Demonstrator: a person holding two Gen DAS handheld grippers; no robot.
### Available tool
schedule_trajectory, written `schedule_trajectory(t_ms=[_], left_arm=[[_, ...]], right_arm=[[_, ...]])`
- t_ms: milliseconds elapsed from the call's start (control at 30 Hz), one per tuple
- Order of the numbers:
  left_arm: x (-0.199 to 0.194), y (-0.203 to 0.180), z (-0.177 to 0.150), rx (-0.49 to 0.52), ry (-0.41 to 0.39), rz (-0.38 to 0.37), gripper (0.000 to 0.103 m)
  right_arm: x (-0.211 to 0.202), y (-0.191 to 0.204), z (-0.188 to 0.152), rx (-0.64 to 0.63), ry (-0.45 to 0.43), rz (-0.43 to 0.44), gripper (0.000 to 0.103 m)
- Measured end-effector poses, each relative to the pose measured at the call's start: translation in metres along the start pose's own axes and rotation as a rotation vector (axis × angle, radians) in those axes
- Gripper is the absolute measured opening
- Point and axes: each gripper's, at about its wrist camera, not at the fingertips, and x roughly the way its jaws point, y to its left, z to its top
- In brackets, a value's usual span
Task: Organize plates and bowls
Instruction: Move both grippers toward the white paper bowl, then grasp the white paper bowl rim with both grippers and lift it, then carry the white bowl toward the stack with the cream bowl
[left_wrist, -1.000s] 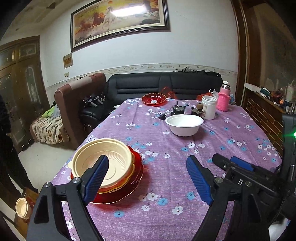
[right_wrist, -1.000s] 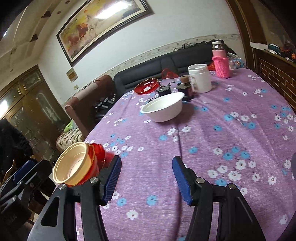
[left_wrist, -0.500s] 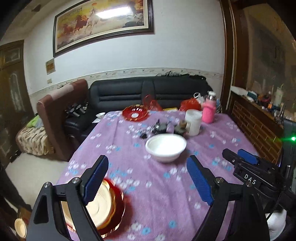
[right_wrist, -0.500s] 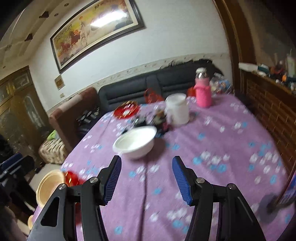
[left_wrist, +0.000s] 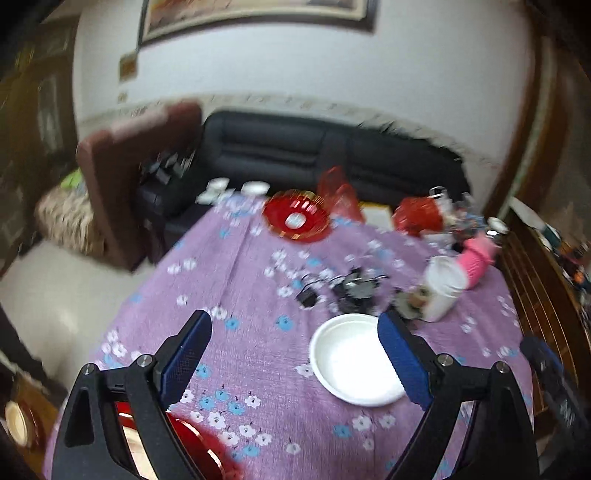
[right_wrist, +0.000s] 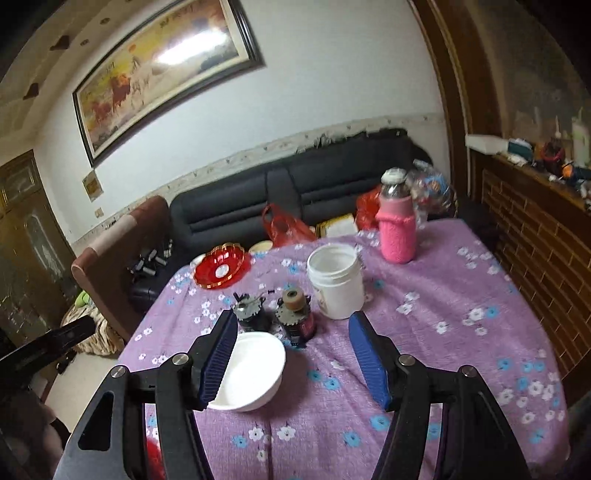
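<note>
Round white plastic bowl (left_wrist: 354, 363) upright on the surface (left_wrist: 258, 295) with its purple flowered cloth, near a white plastic jar (right_wrist: 335, 280). Left tongs (left_wrist: 293, 354) released, just opened wider, nothing gripped. Right tongs (right_wrist: 290, 356) likewise released, just opened wider, empty above the bowl.

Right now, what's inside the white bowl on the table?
The white bowl looks empty in the left wrist view; the left gripper's finger covers its right rim.
</note>
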Motion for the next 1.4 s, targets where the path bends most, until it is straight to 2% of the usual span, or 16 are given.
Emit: schedule_trajectory(t_ms=[100, 200, 333, 500, 600, 667, 767, 867, 933, 1000, 1033, 1067, 1200, 1233, 1400], left_arm=[[0.041, 0.01, 0.005, -0.067, 0.073, 0.019, 0.091], [0.076, 0.012, 0.003, -0.115, 0.14, 0.027, 0.091], [0.116, 0.005, -0.01, -0.109, 0.218, 0.036, 0.091], [0.158, -0.003, -0.034, -0.126, 0.335, -0.001, 0.091], [0.177, -0.004, -0.046, -0.152, 0.396, -0.021, 0.091], [0.184, -0.003, -0.051, -0.171, 0.423, -0.03, 0.091], [0.192, -0.004, -0.057, -0.182, 0.449, -0.04, 0.091], [0.196, -0.006, -0.062, -0.177, 0.458, -0.05, 0.089], [0.197, -0.009, -0.064, -0.172, 0.462, -0.061, 0.083], [0.199, -0.014, -0.066, -0.16, 0.476, -0.069, 0.063], [0.201, -0.016, -0.066, -0.154, 0.482, -0.074, 0.057], [0.202, -0.02, -0.068, -0.138, 0.493, -0.079, 0.045], [0.195, -0.033, -0.07, -0.092, 0.487, -0.092, 0.021], [0.193, -0.036, -0.071, -0.077, 0.484, -0.087, 0.018], [0.172, -0.04, -0.076, -0.057, 0.461, -0.091, 0.018]], right_arm=[[0.036, 0.002, -0.008, 0.001, 0.057, 0.007, 0.067], [0.08, 0.001, -0.02, 0.035, 0.153, 0.041, 0.067], [0.131, -0.004, -0.041, 0.106, 0.267, 0.069, 0.067], [0.168, -0.008, -0.063, 0.161, 0.353, 0.067, 0.066], [0.183, -0.008, -0.074, 0.17, 0.393, 0.061, 0.051], [0.189, -0.009, -0.08, 0.184, 0.416, 0.069, 0.034], [0.194, -0.012, -0.085, 0.214, 0.44, 0.084, 0.021], [0.192, -0.017, -0.086, 0.229, 0.447, 0.089, 0.017], [0.188, -0.023, -0.085, 0.246, 0.445, 0.098, 0.016], [0.185, -0.028, -0.085, 0.253, 0.442, 0.095, 0.016], [0.184, -0.03, -0.085, 0.257, 0.442, 0.096, 0.016], [0.183, -0.031, -0.086, 0.261, 0.441, 0.096, 0.016], [0.177, -0.031, -0.089, 0.258, 0.442, 0.102, 0.013], [0.176, -0.03, -0.089, 0.255, 0.443, 0.106, 0.013], [0.159, -0.018, -0.09, 0.205, 0.416, 0.092, 0.013]])
